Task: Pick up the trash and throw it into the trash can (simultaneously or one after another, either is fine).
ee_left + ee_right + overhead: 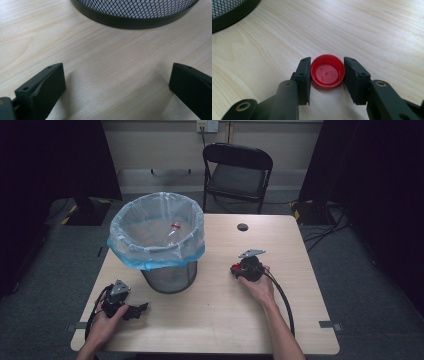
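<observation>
A red bottle cap (pixel 327 74) lies open side up on the wooden table (pixel 215 310), and my right gripper (pixel 327 75) is shut on it, one jaw against each side. From above, the cap (pixel 235 268) shows as a red spot at the tip of the right gripper (pixel 239 269), right of the bin. My left gripper (pixel 117 85) rests low over bare wood with its jaws wide apart and nothing between them. It sits at the table's front left (pixel 141 309), just in front of the black mesh bin (pixel 167 237).
The mesh bin (pixel 135 12) has a pale blue liner (pixel 155 251), and a clear bottle with a red label (pixel 174 229) lies inside. A round cable hole (pixel 242 227) is at the table's back. A black chair (pixel 237 170) stands behind the table.
</observation>
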The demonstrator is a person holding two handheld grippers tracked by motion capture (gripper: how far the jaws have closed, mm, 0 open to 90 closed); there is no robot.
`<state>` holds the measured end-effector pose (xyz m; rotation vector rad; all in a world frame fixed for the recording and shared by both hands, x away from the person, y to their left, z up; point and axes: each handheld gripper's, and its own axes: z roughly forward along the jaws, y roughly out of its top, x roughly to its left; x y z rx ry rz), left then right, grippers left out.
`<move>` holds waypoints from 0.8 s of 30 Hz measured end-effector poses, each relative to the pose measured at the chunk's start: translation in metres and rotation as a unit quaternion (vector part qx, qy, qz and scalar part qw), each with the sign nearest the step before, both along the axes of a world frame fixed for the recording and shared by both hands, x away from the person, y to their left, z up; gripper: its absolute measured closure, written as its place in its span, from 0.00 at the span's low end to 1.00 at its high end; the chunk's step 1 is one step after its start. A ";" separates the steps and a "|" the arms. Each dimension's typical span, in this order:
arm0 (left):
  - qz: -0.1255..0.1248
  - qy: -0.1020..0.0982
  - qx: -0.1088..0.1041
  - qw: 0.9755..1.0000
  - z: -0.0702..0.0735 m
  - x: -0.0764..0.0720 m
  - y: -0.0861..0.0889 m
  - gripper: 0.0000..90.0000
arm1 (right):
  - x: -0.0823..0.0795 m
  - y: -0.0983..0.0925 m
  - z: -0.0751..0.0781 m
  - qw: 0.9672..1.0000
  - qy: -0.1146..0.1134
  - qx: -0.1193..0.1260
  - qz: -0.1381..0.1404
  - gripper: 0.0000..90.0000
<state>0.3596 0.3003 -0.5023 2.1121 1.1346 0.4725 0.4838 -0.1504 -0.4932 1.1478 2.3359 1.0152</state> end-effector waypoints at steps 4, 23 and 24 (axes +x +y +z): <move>0.000 0.000 0.000 1.000 0.000 0.000 0.000 0.00 | 0.000 0.002 0.001 1.000 0.004 -0.003 -0.006 0.66; 0.000 0.000 0.000 1.000 0.000 0.000 0.000 0.00 | 0.000 0.000 0.016 0.998 0.010 0.053 -0.018 0.66; 0.000 0.000 0.000 1.000 0.000 0.000 0.000 0.00 | 0.000 -0.001 0.018 0.998 0.011 0.062 -0.021 0.66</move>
